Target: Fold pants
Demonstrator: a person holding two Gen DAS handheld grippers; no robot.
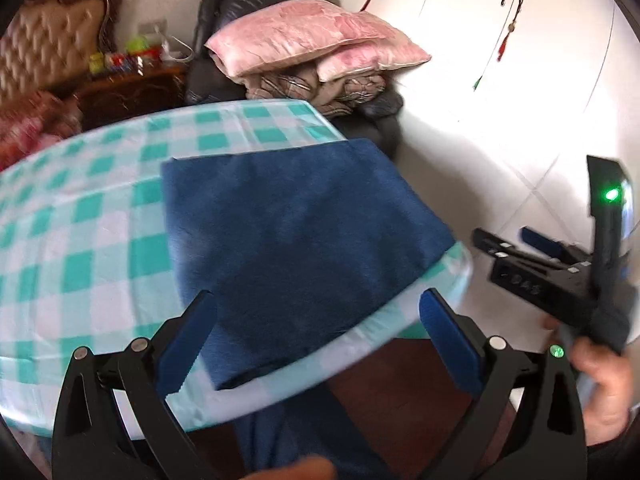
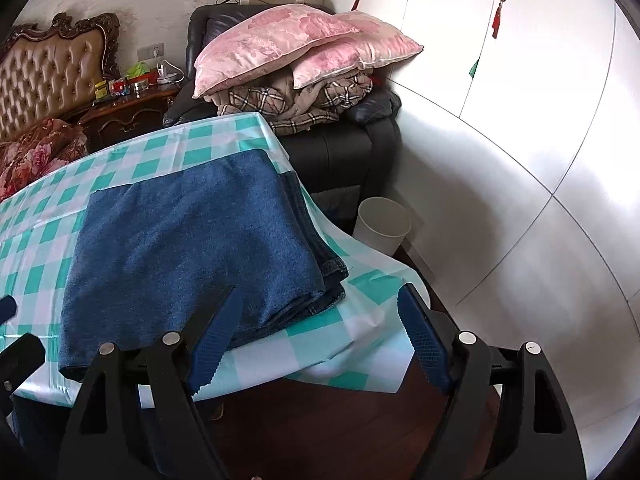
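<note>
1. The pants, blue denim, are seen folded into a stacked rectangle on the table, which is covered by a teal-and-white checked cloth.
2. The stack lies near the table's right edge; its layered folds are visible along the right side in the right wrist view.
3. Part of the blue fabric is seen hanging below the table's near edge in the left wrist view.
4. The left gripper is held with its jaws wide apart above the near edge of the pants; nothing is clamped between the blue pads.
5. The right gripper is likewise held spread open, one finger over the pants' near corner, the other over the cloth's overhang; nothing is gripped.
6. In the left wrist view, the right gripper is seen off the table's right side, carried by a hand.
7. Behind the table, pink pillows are piled on a dark armchair; a white bin stands on the floor beside it.
</note>
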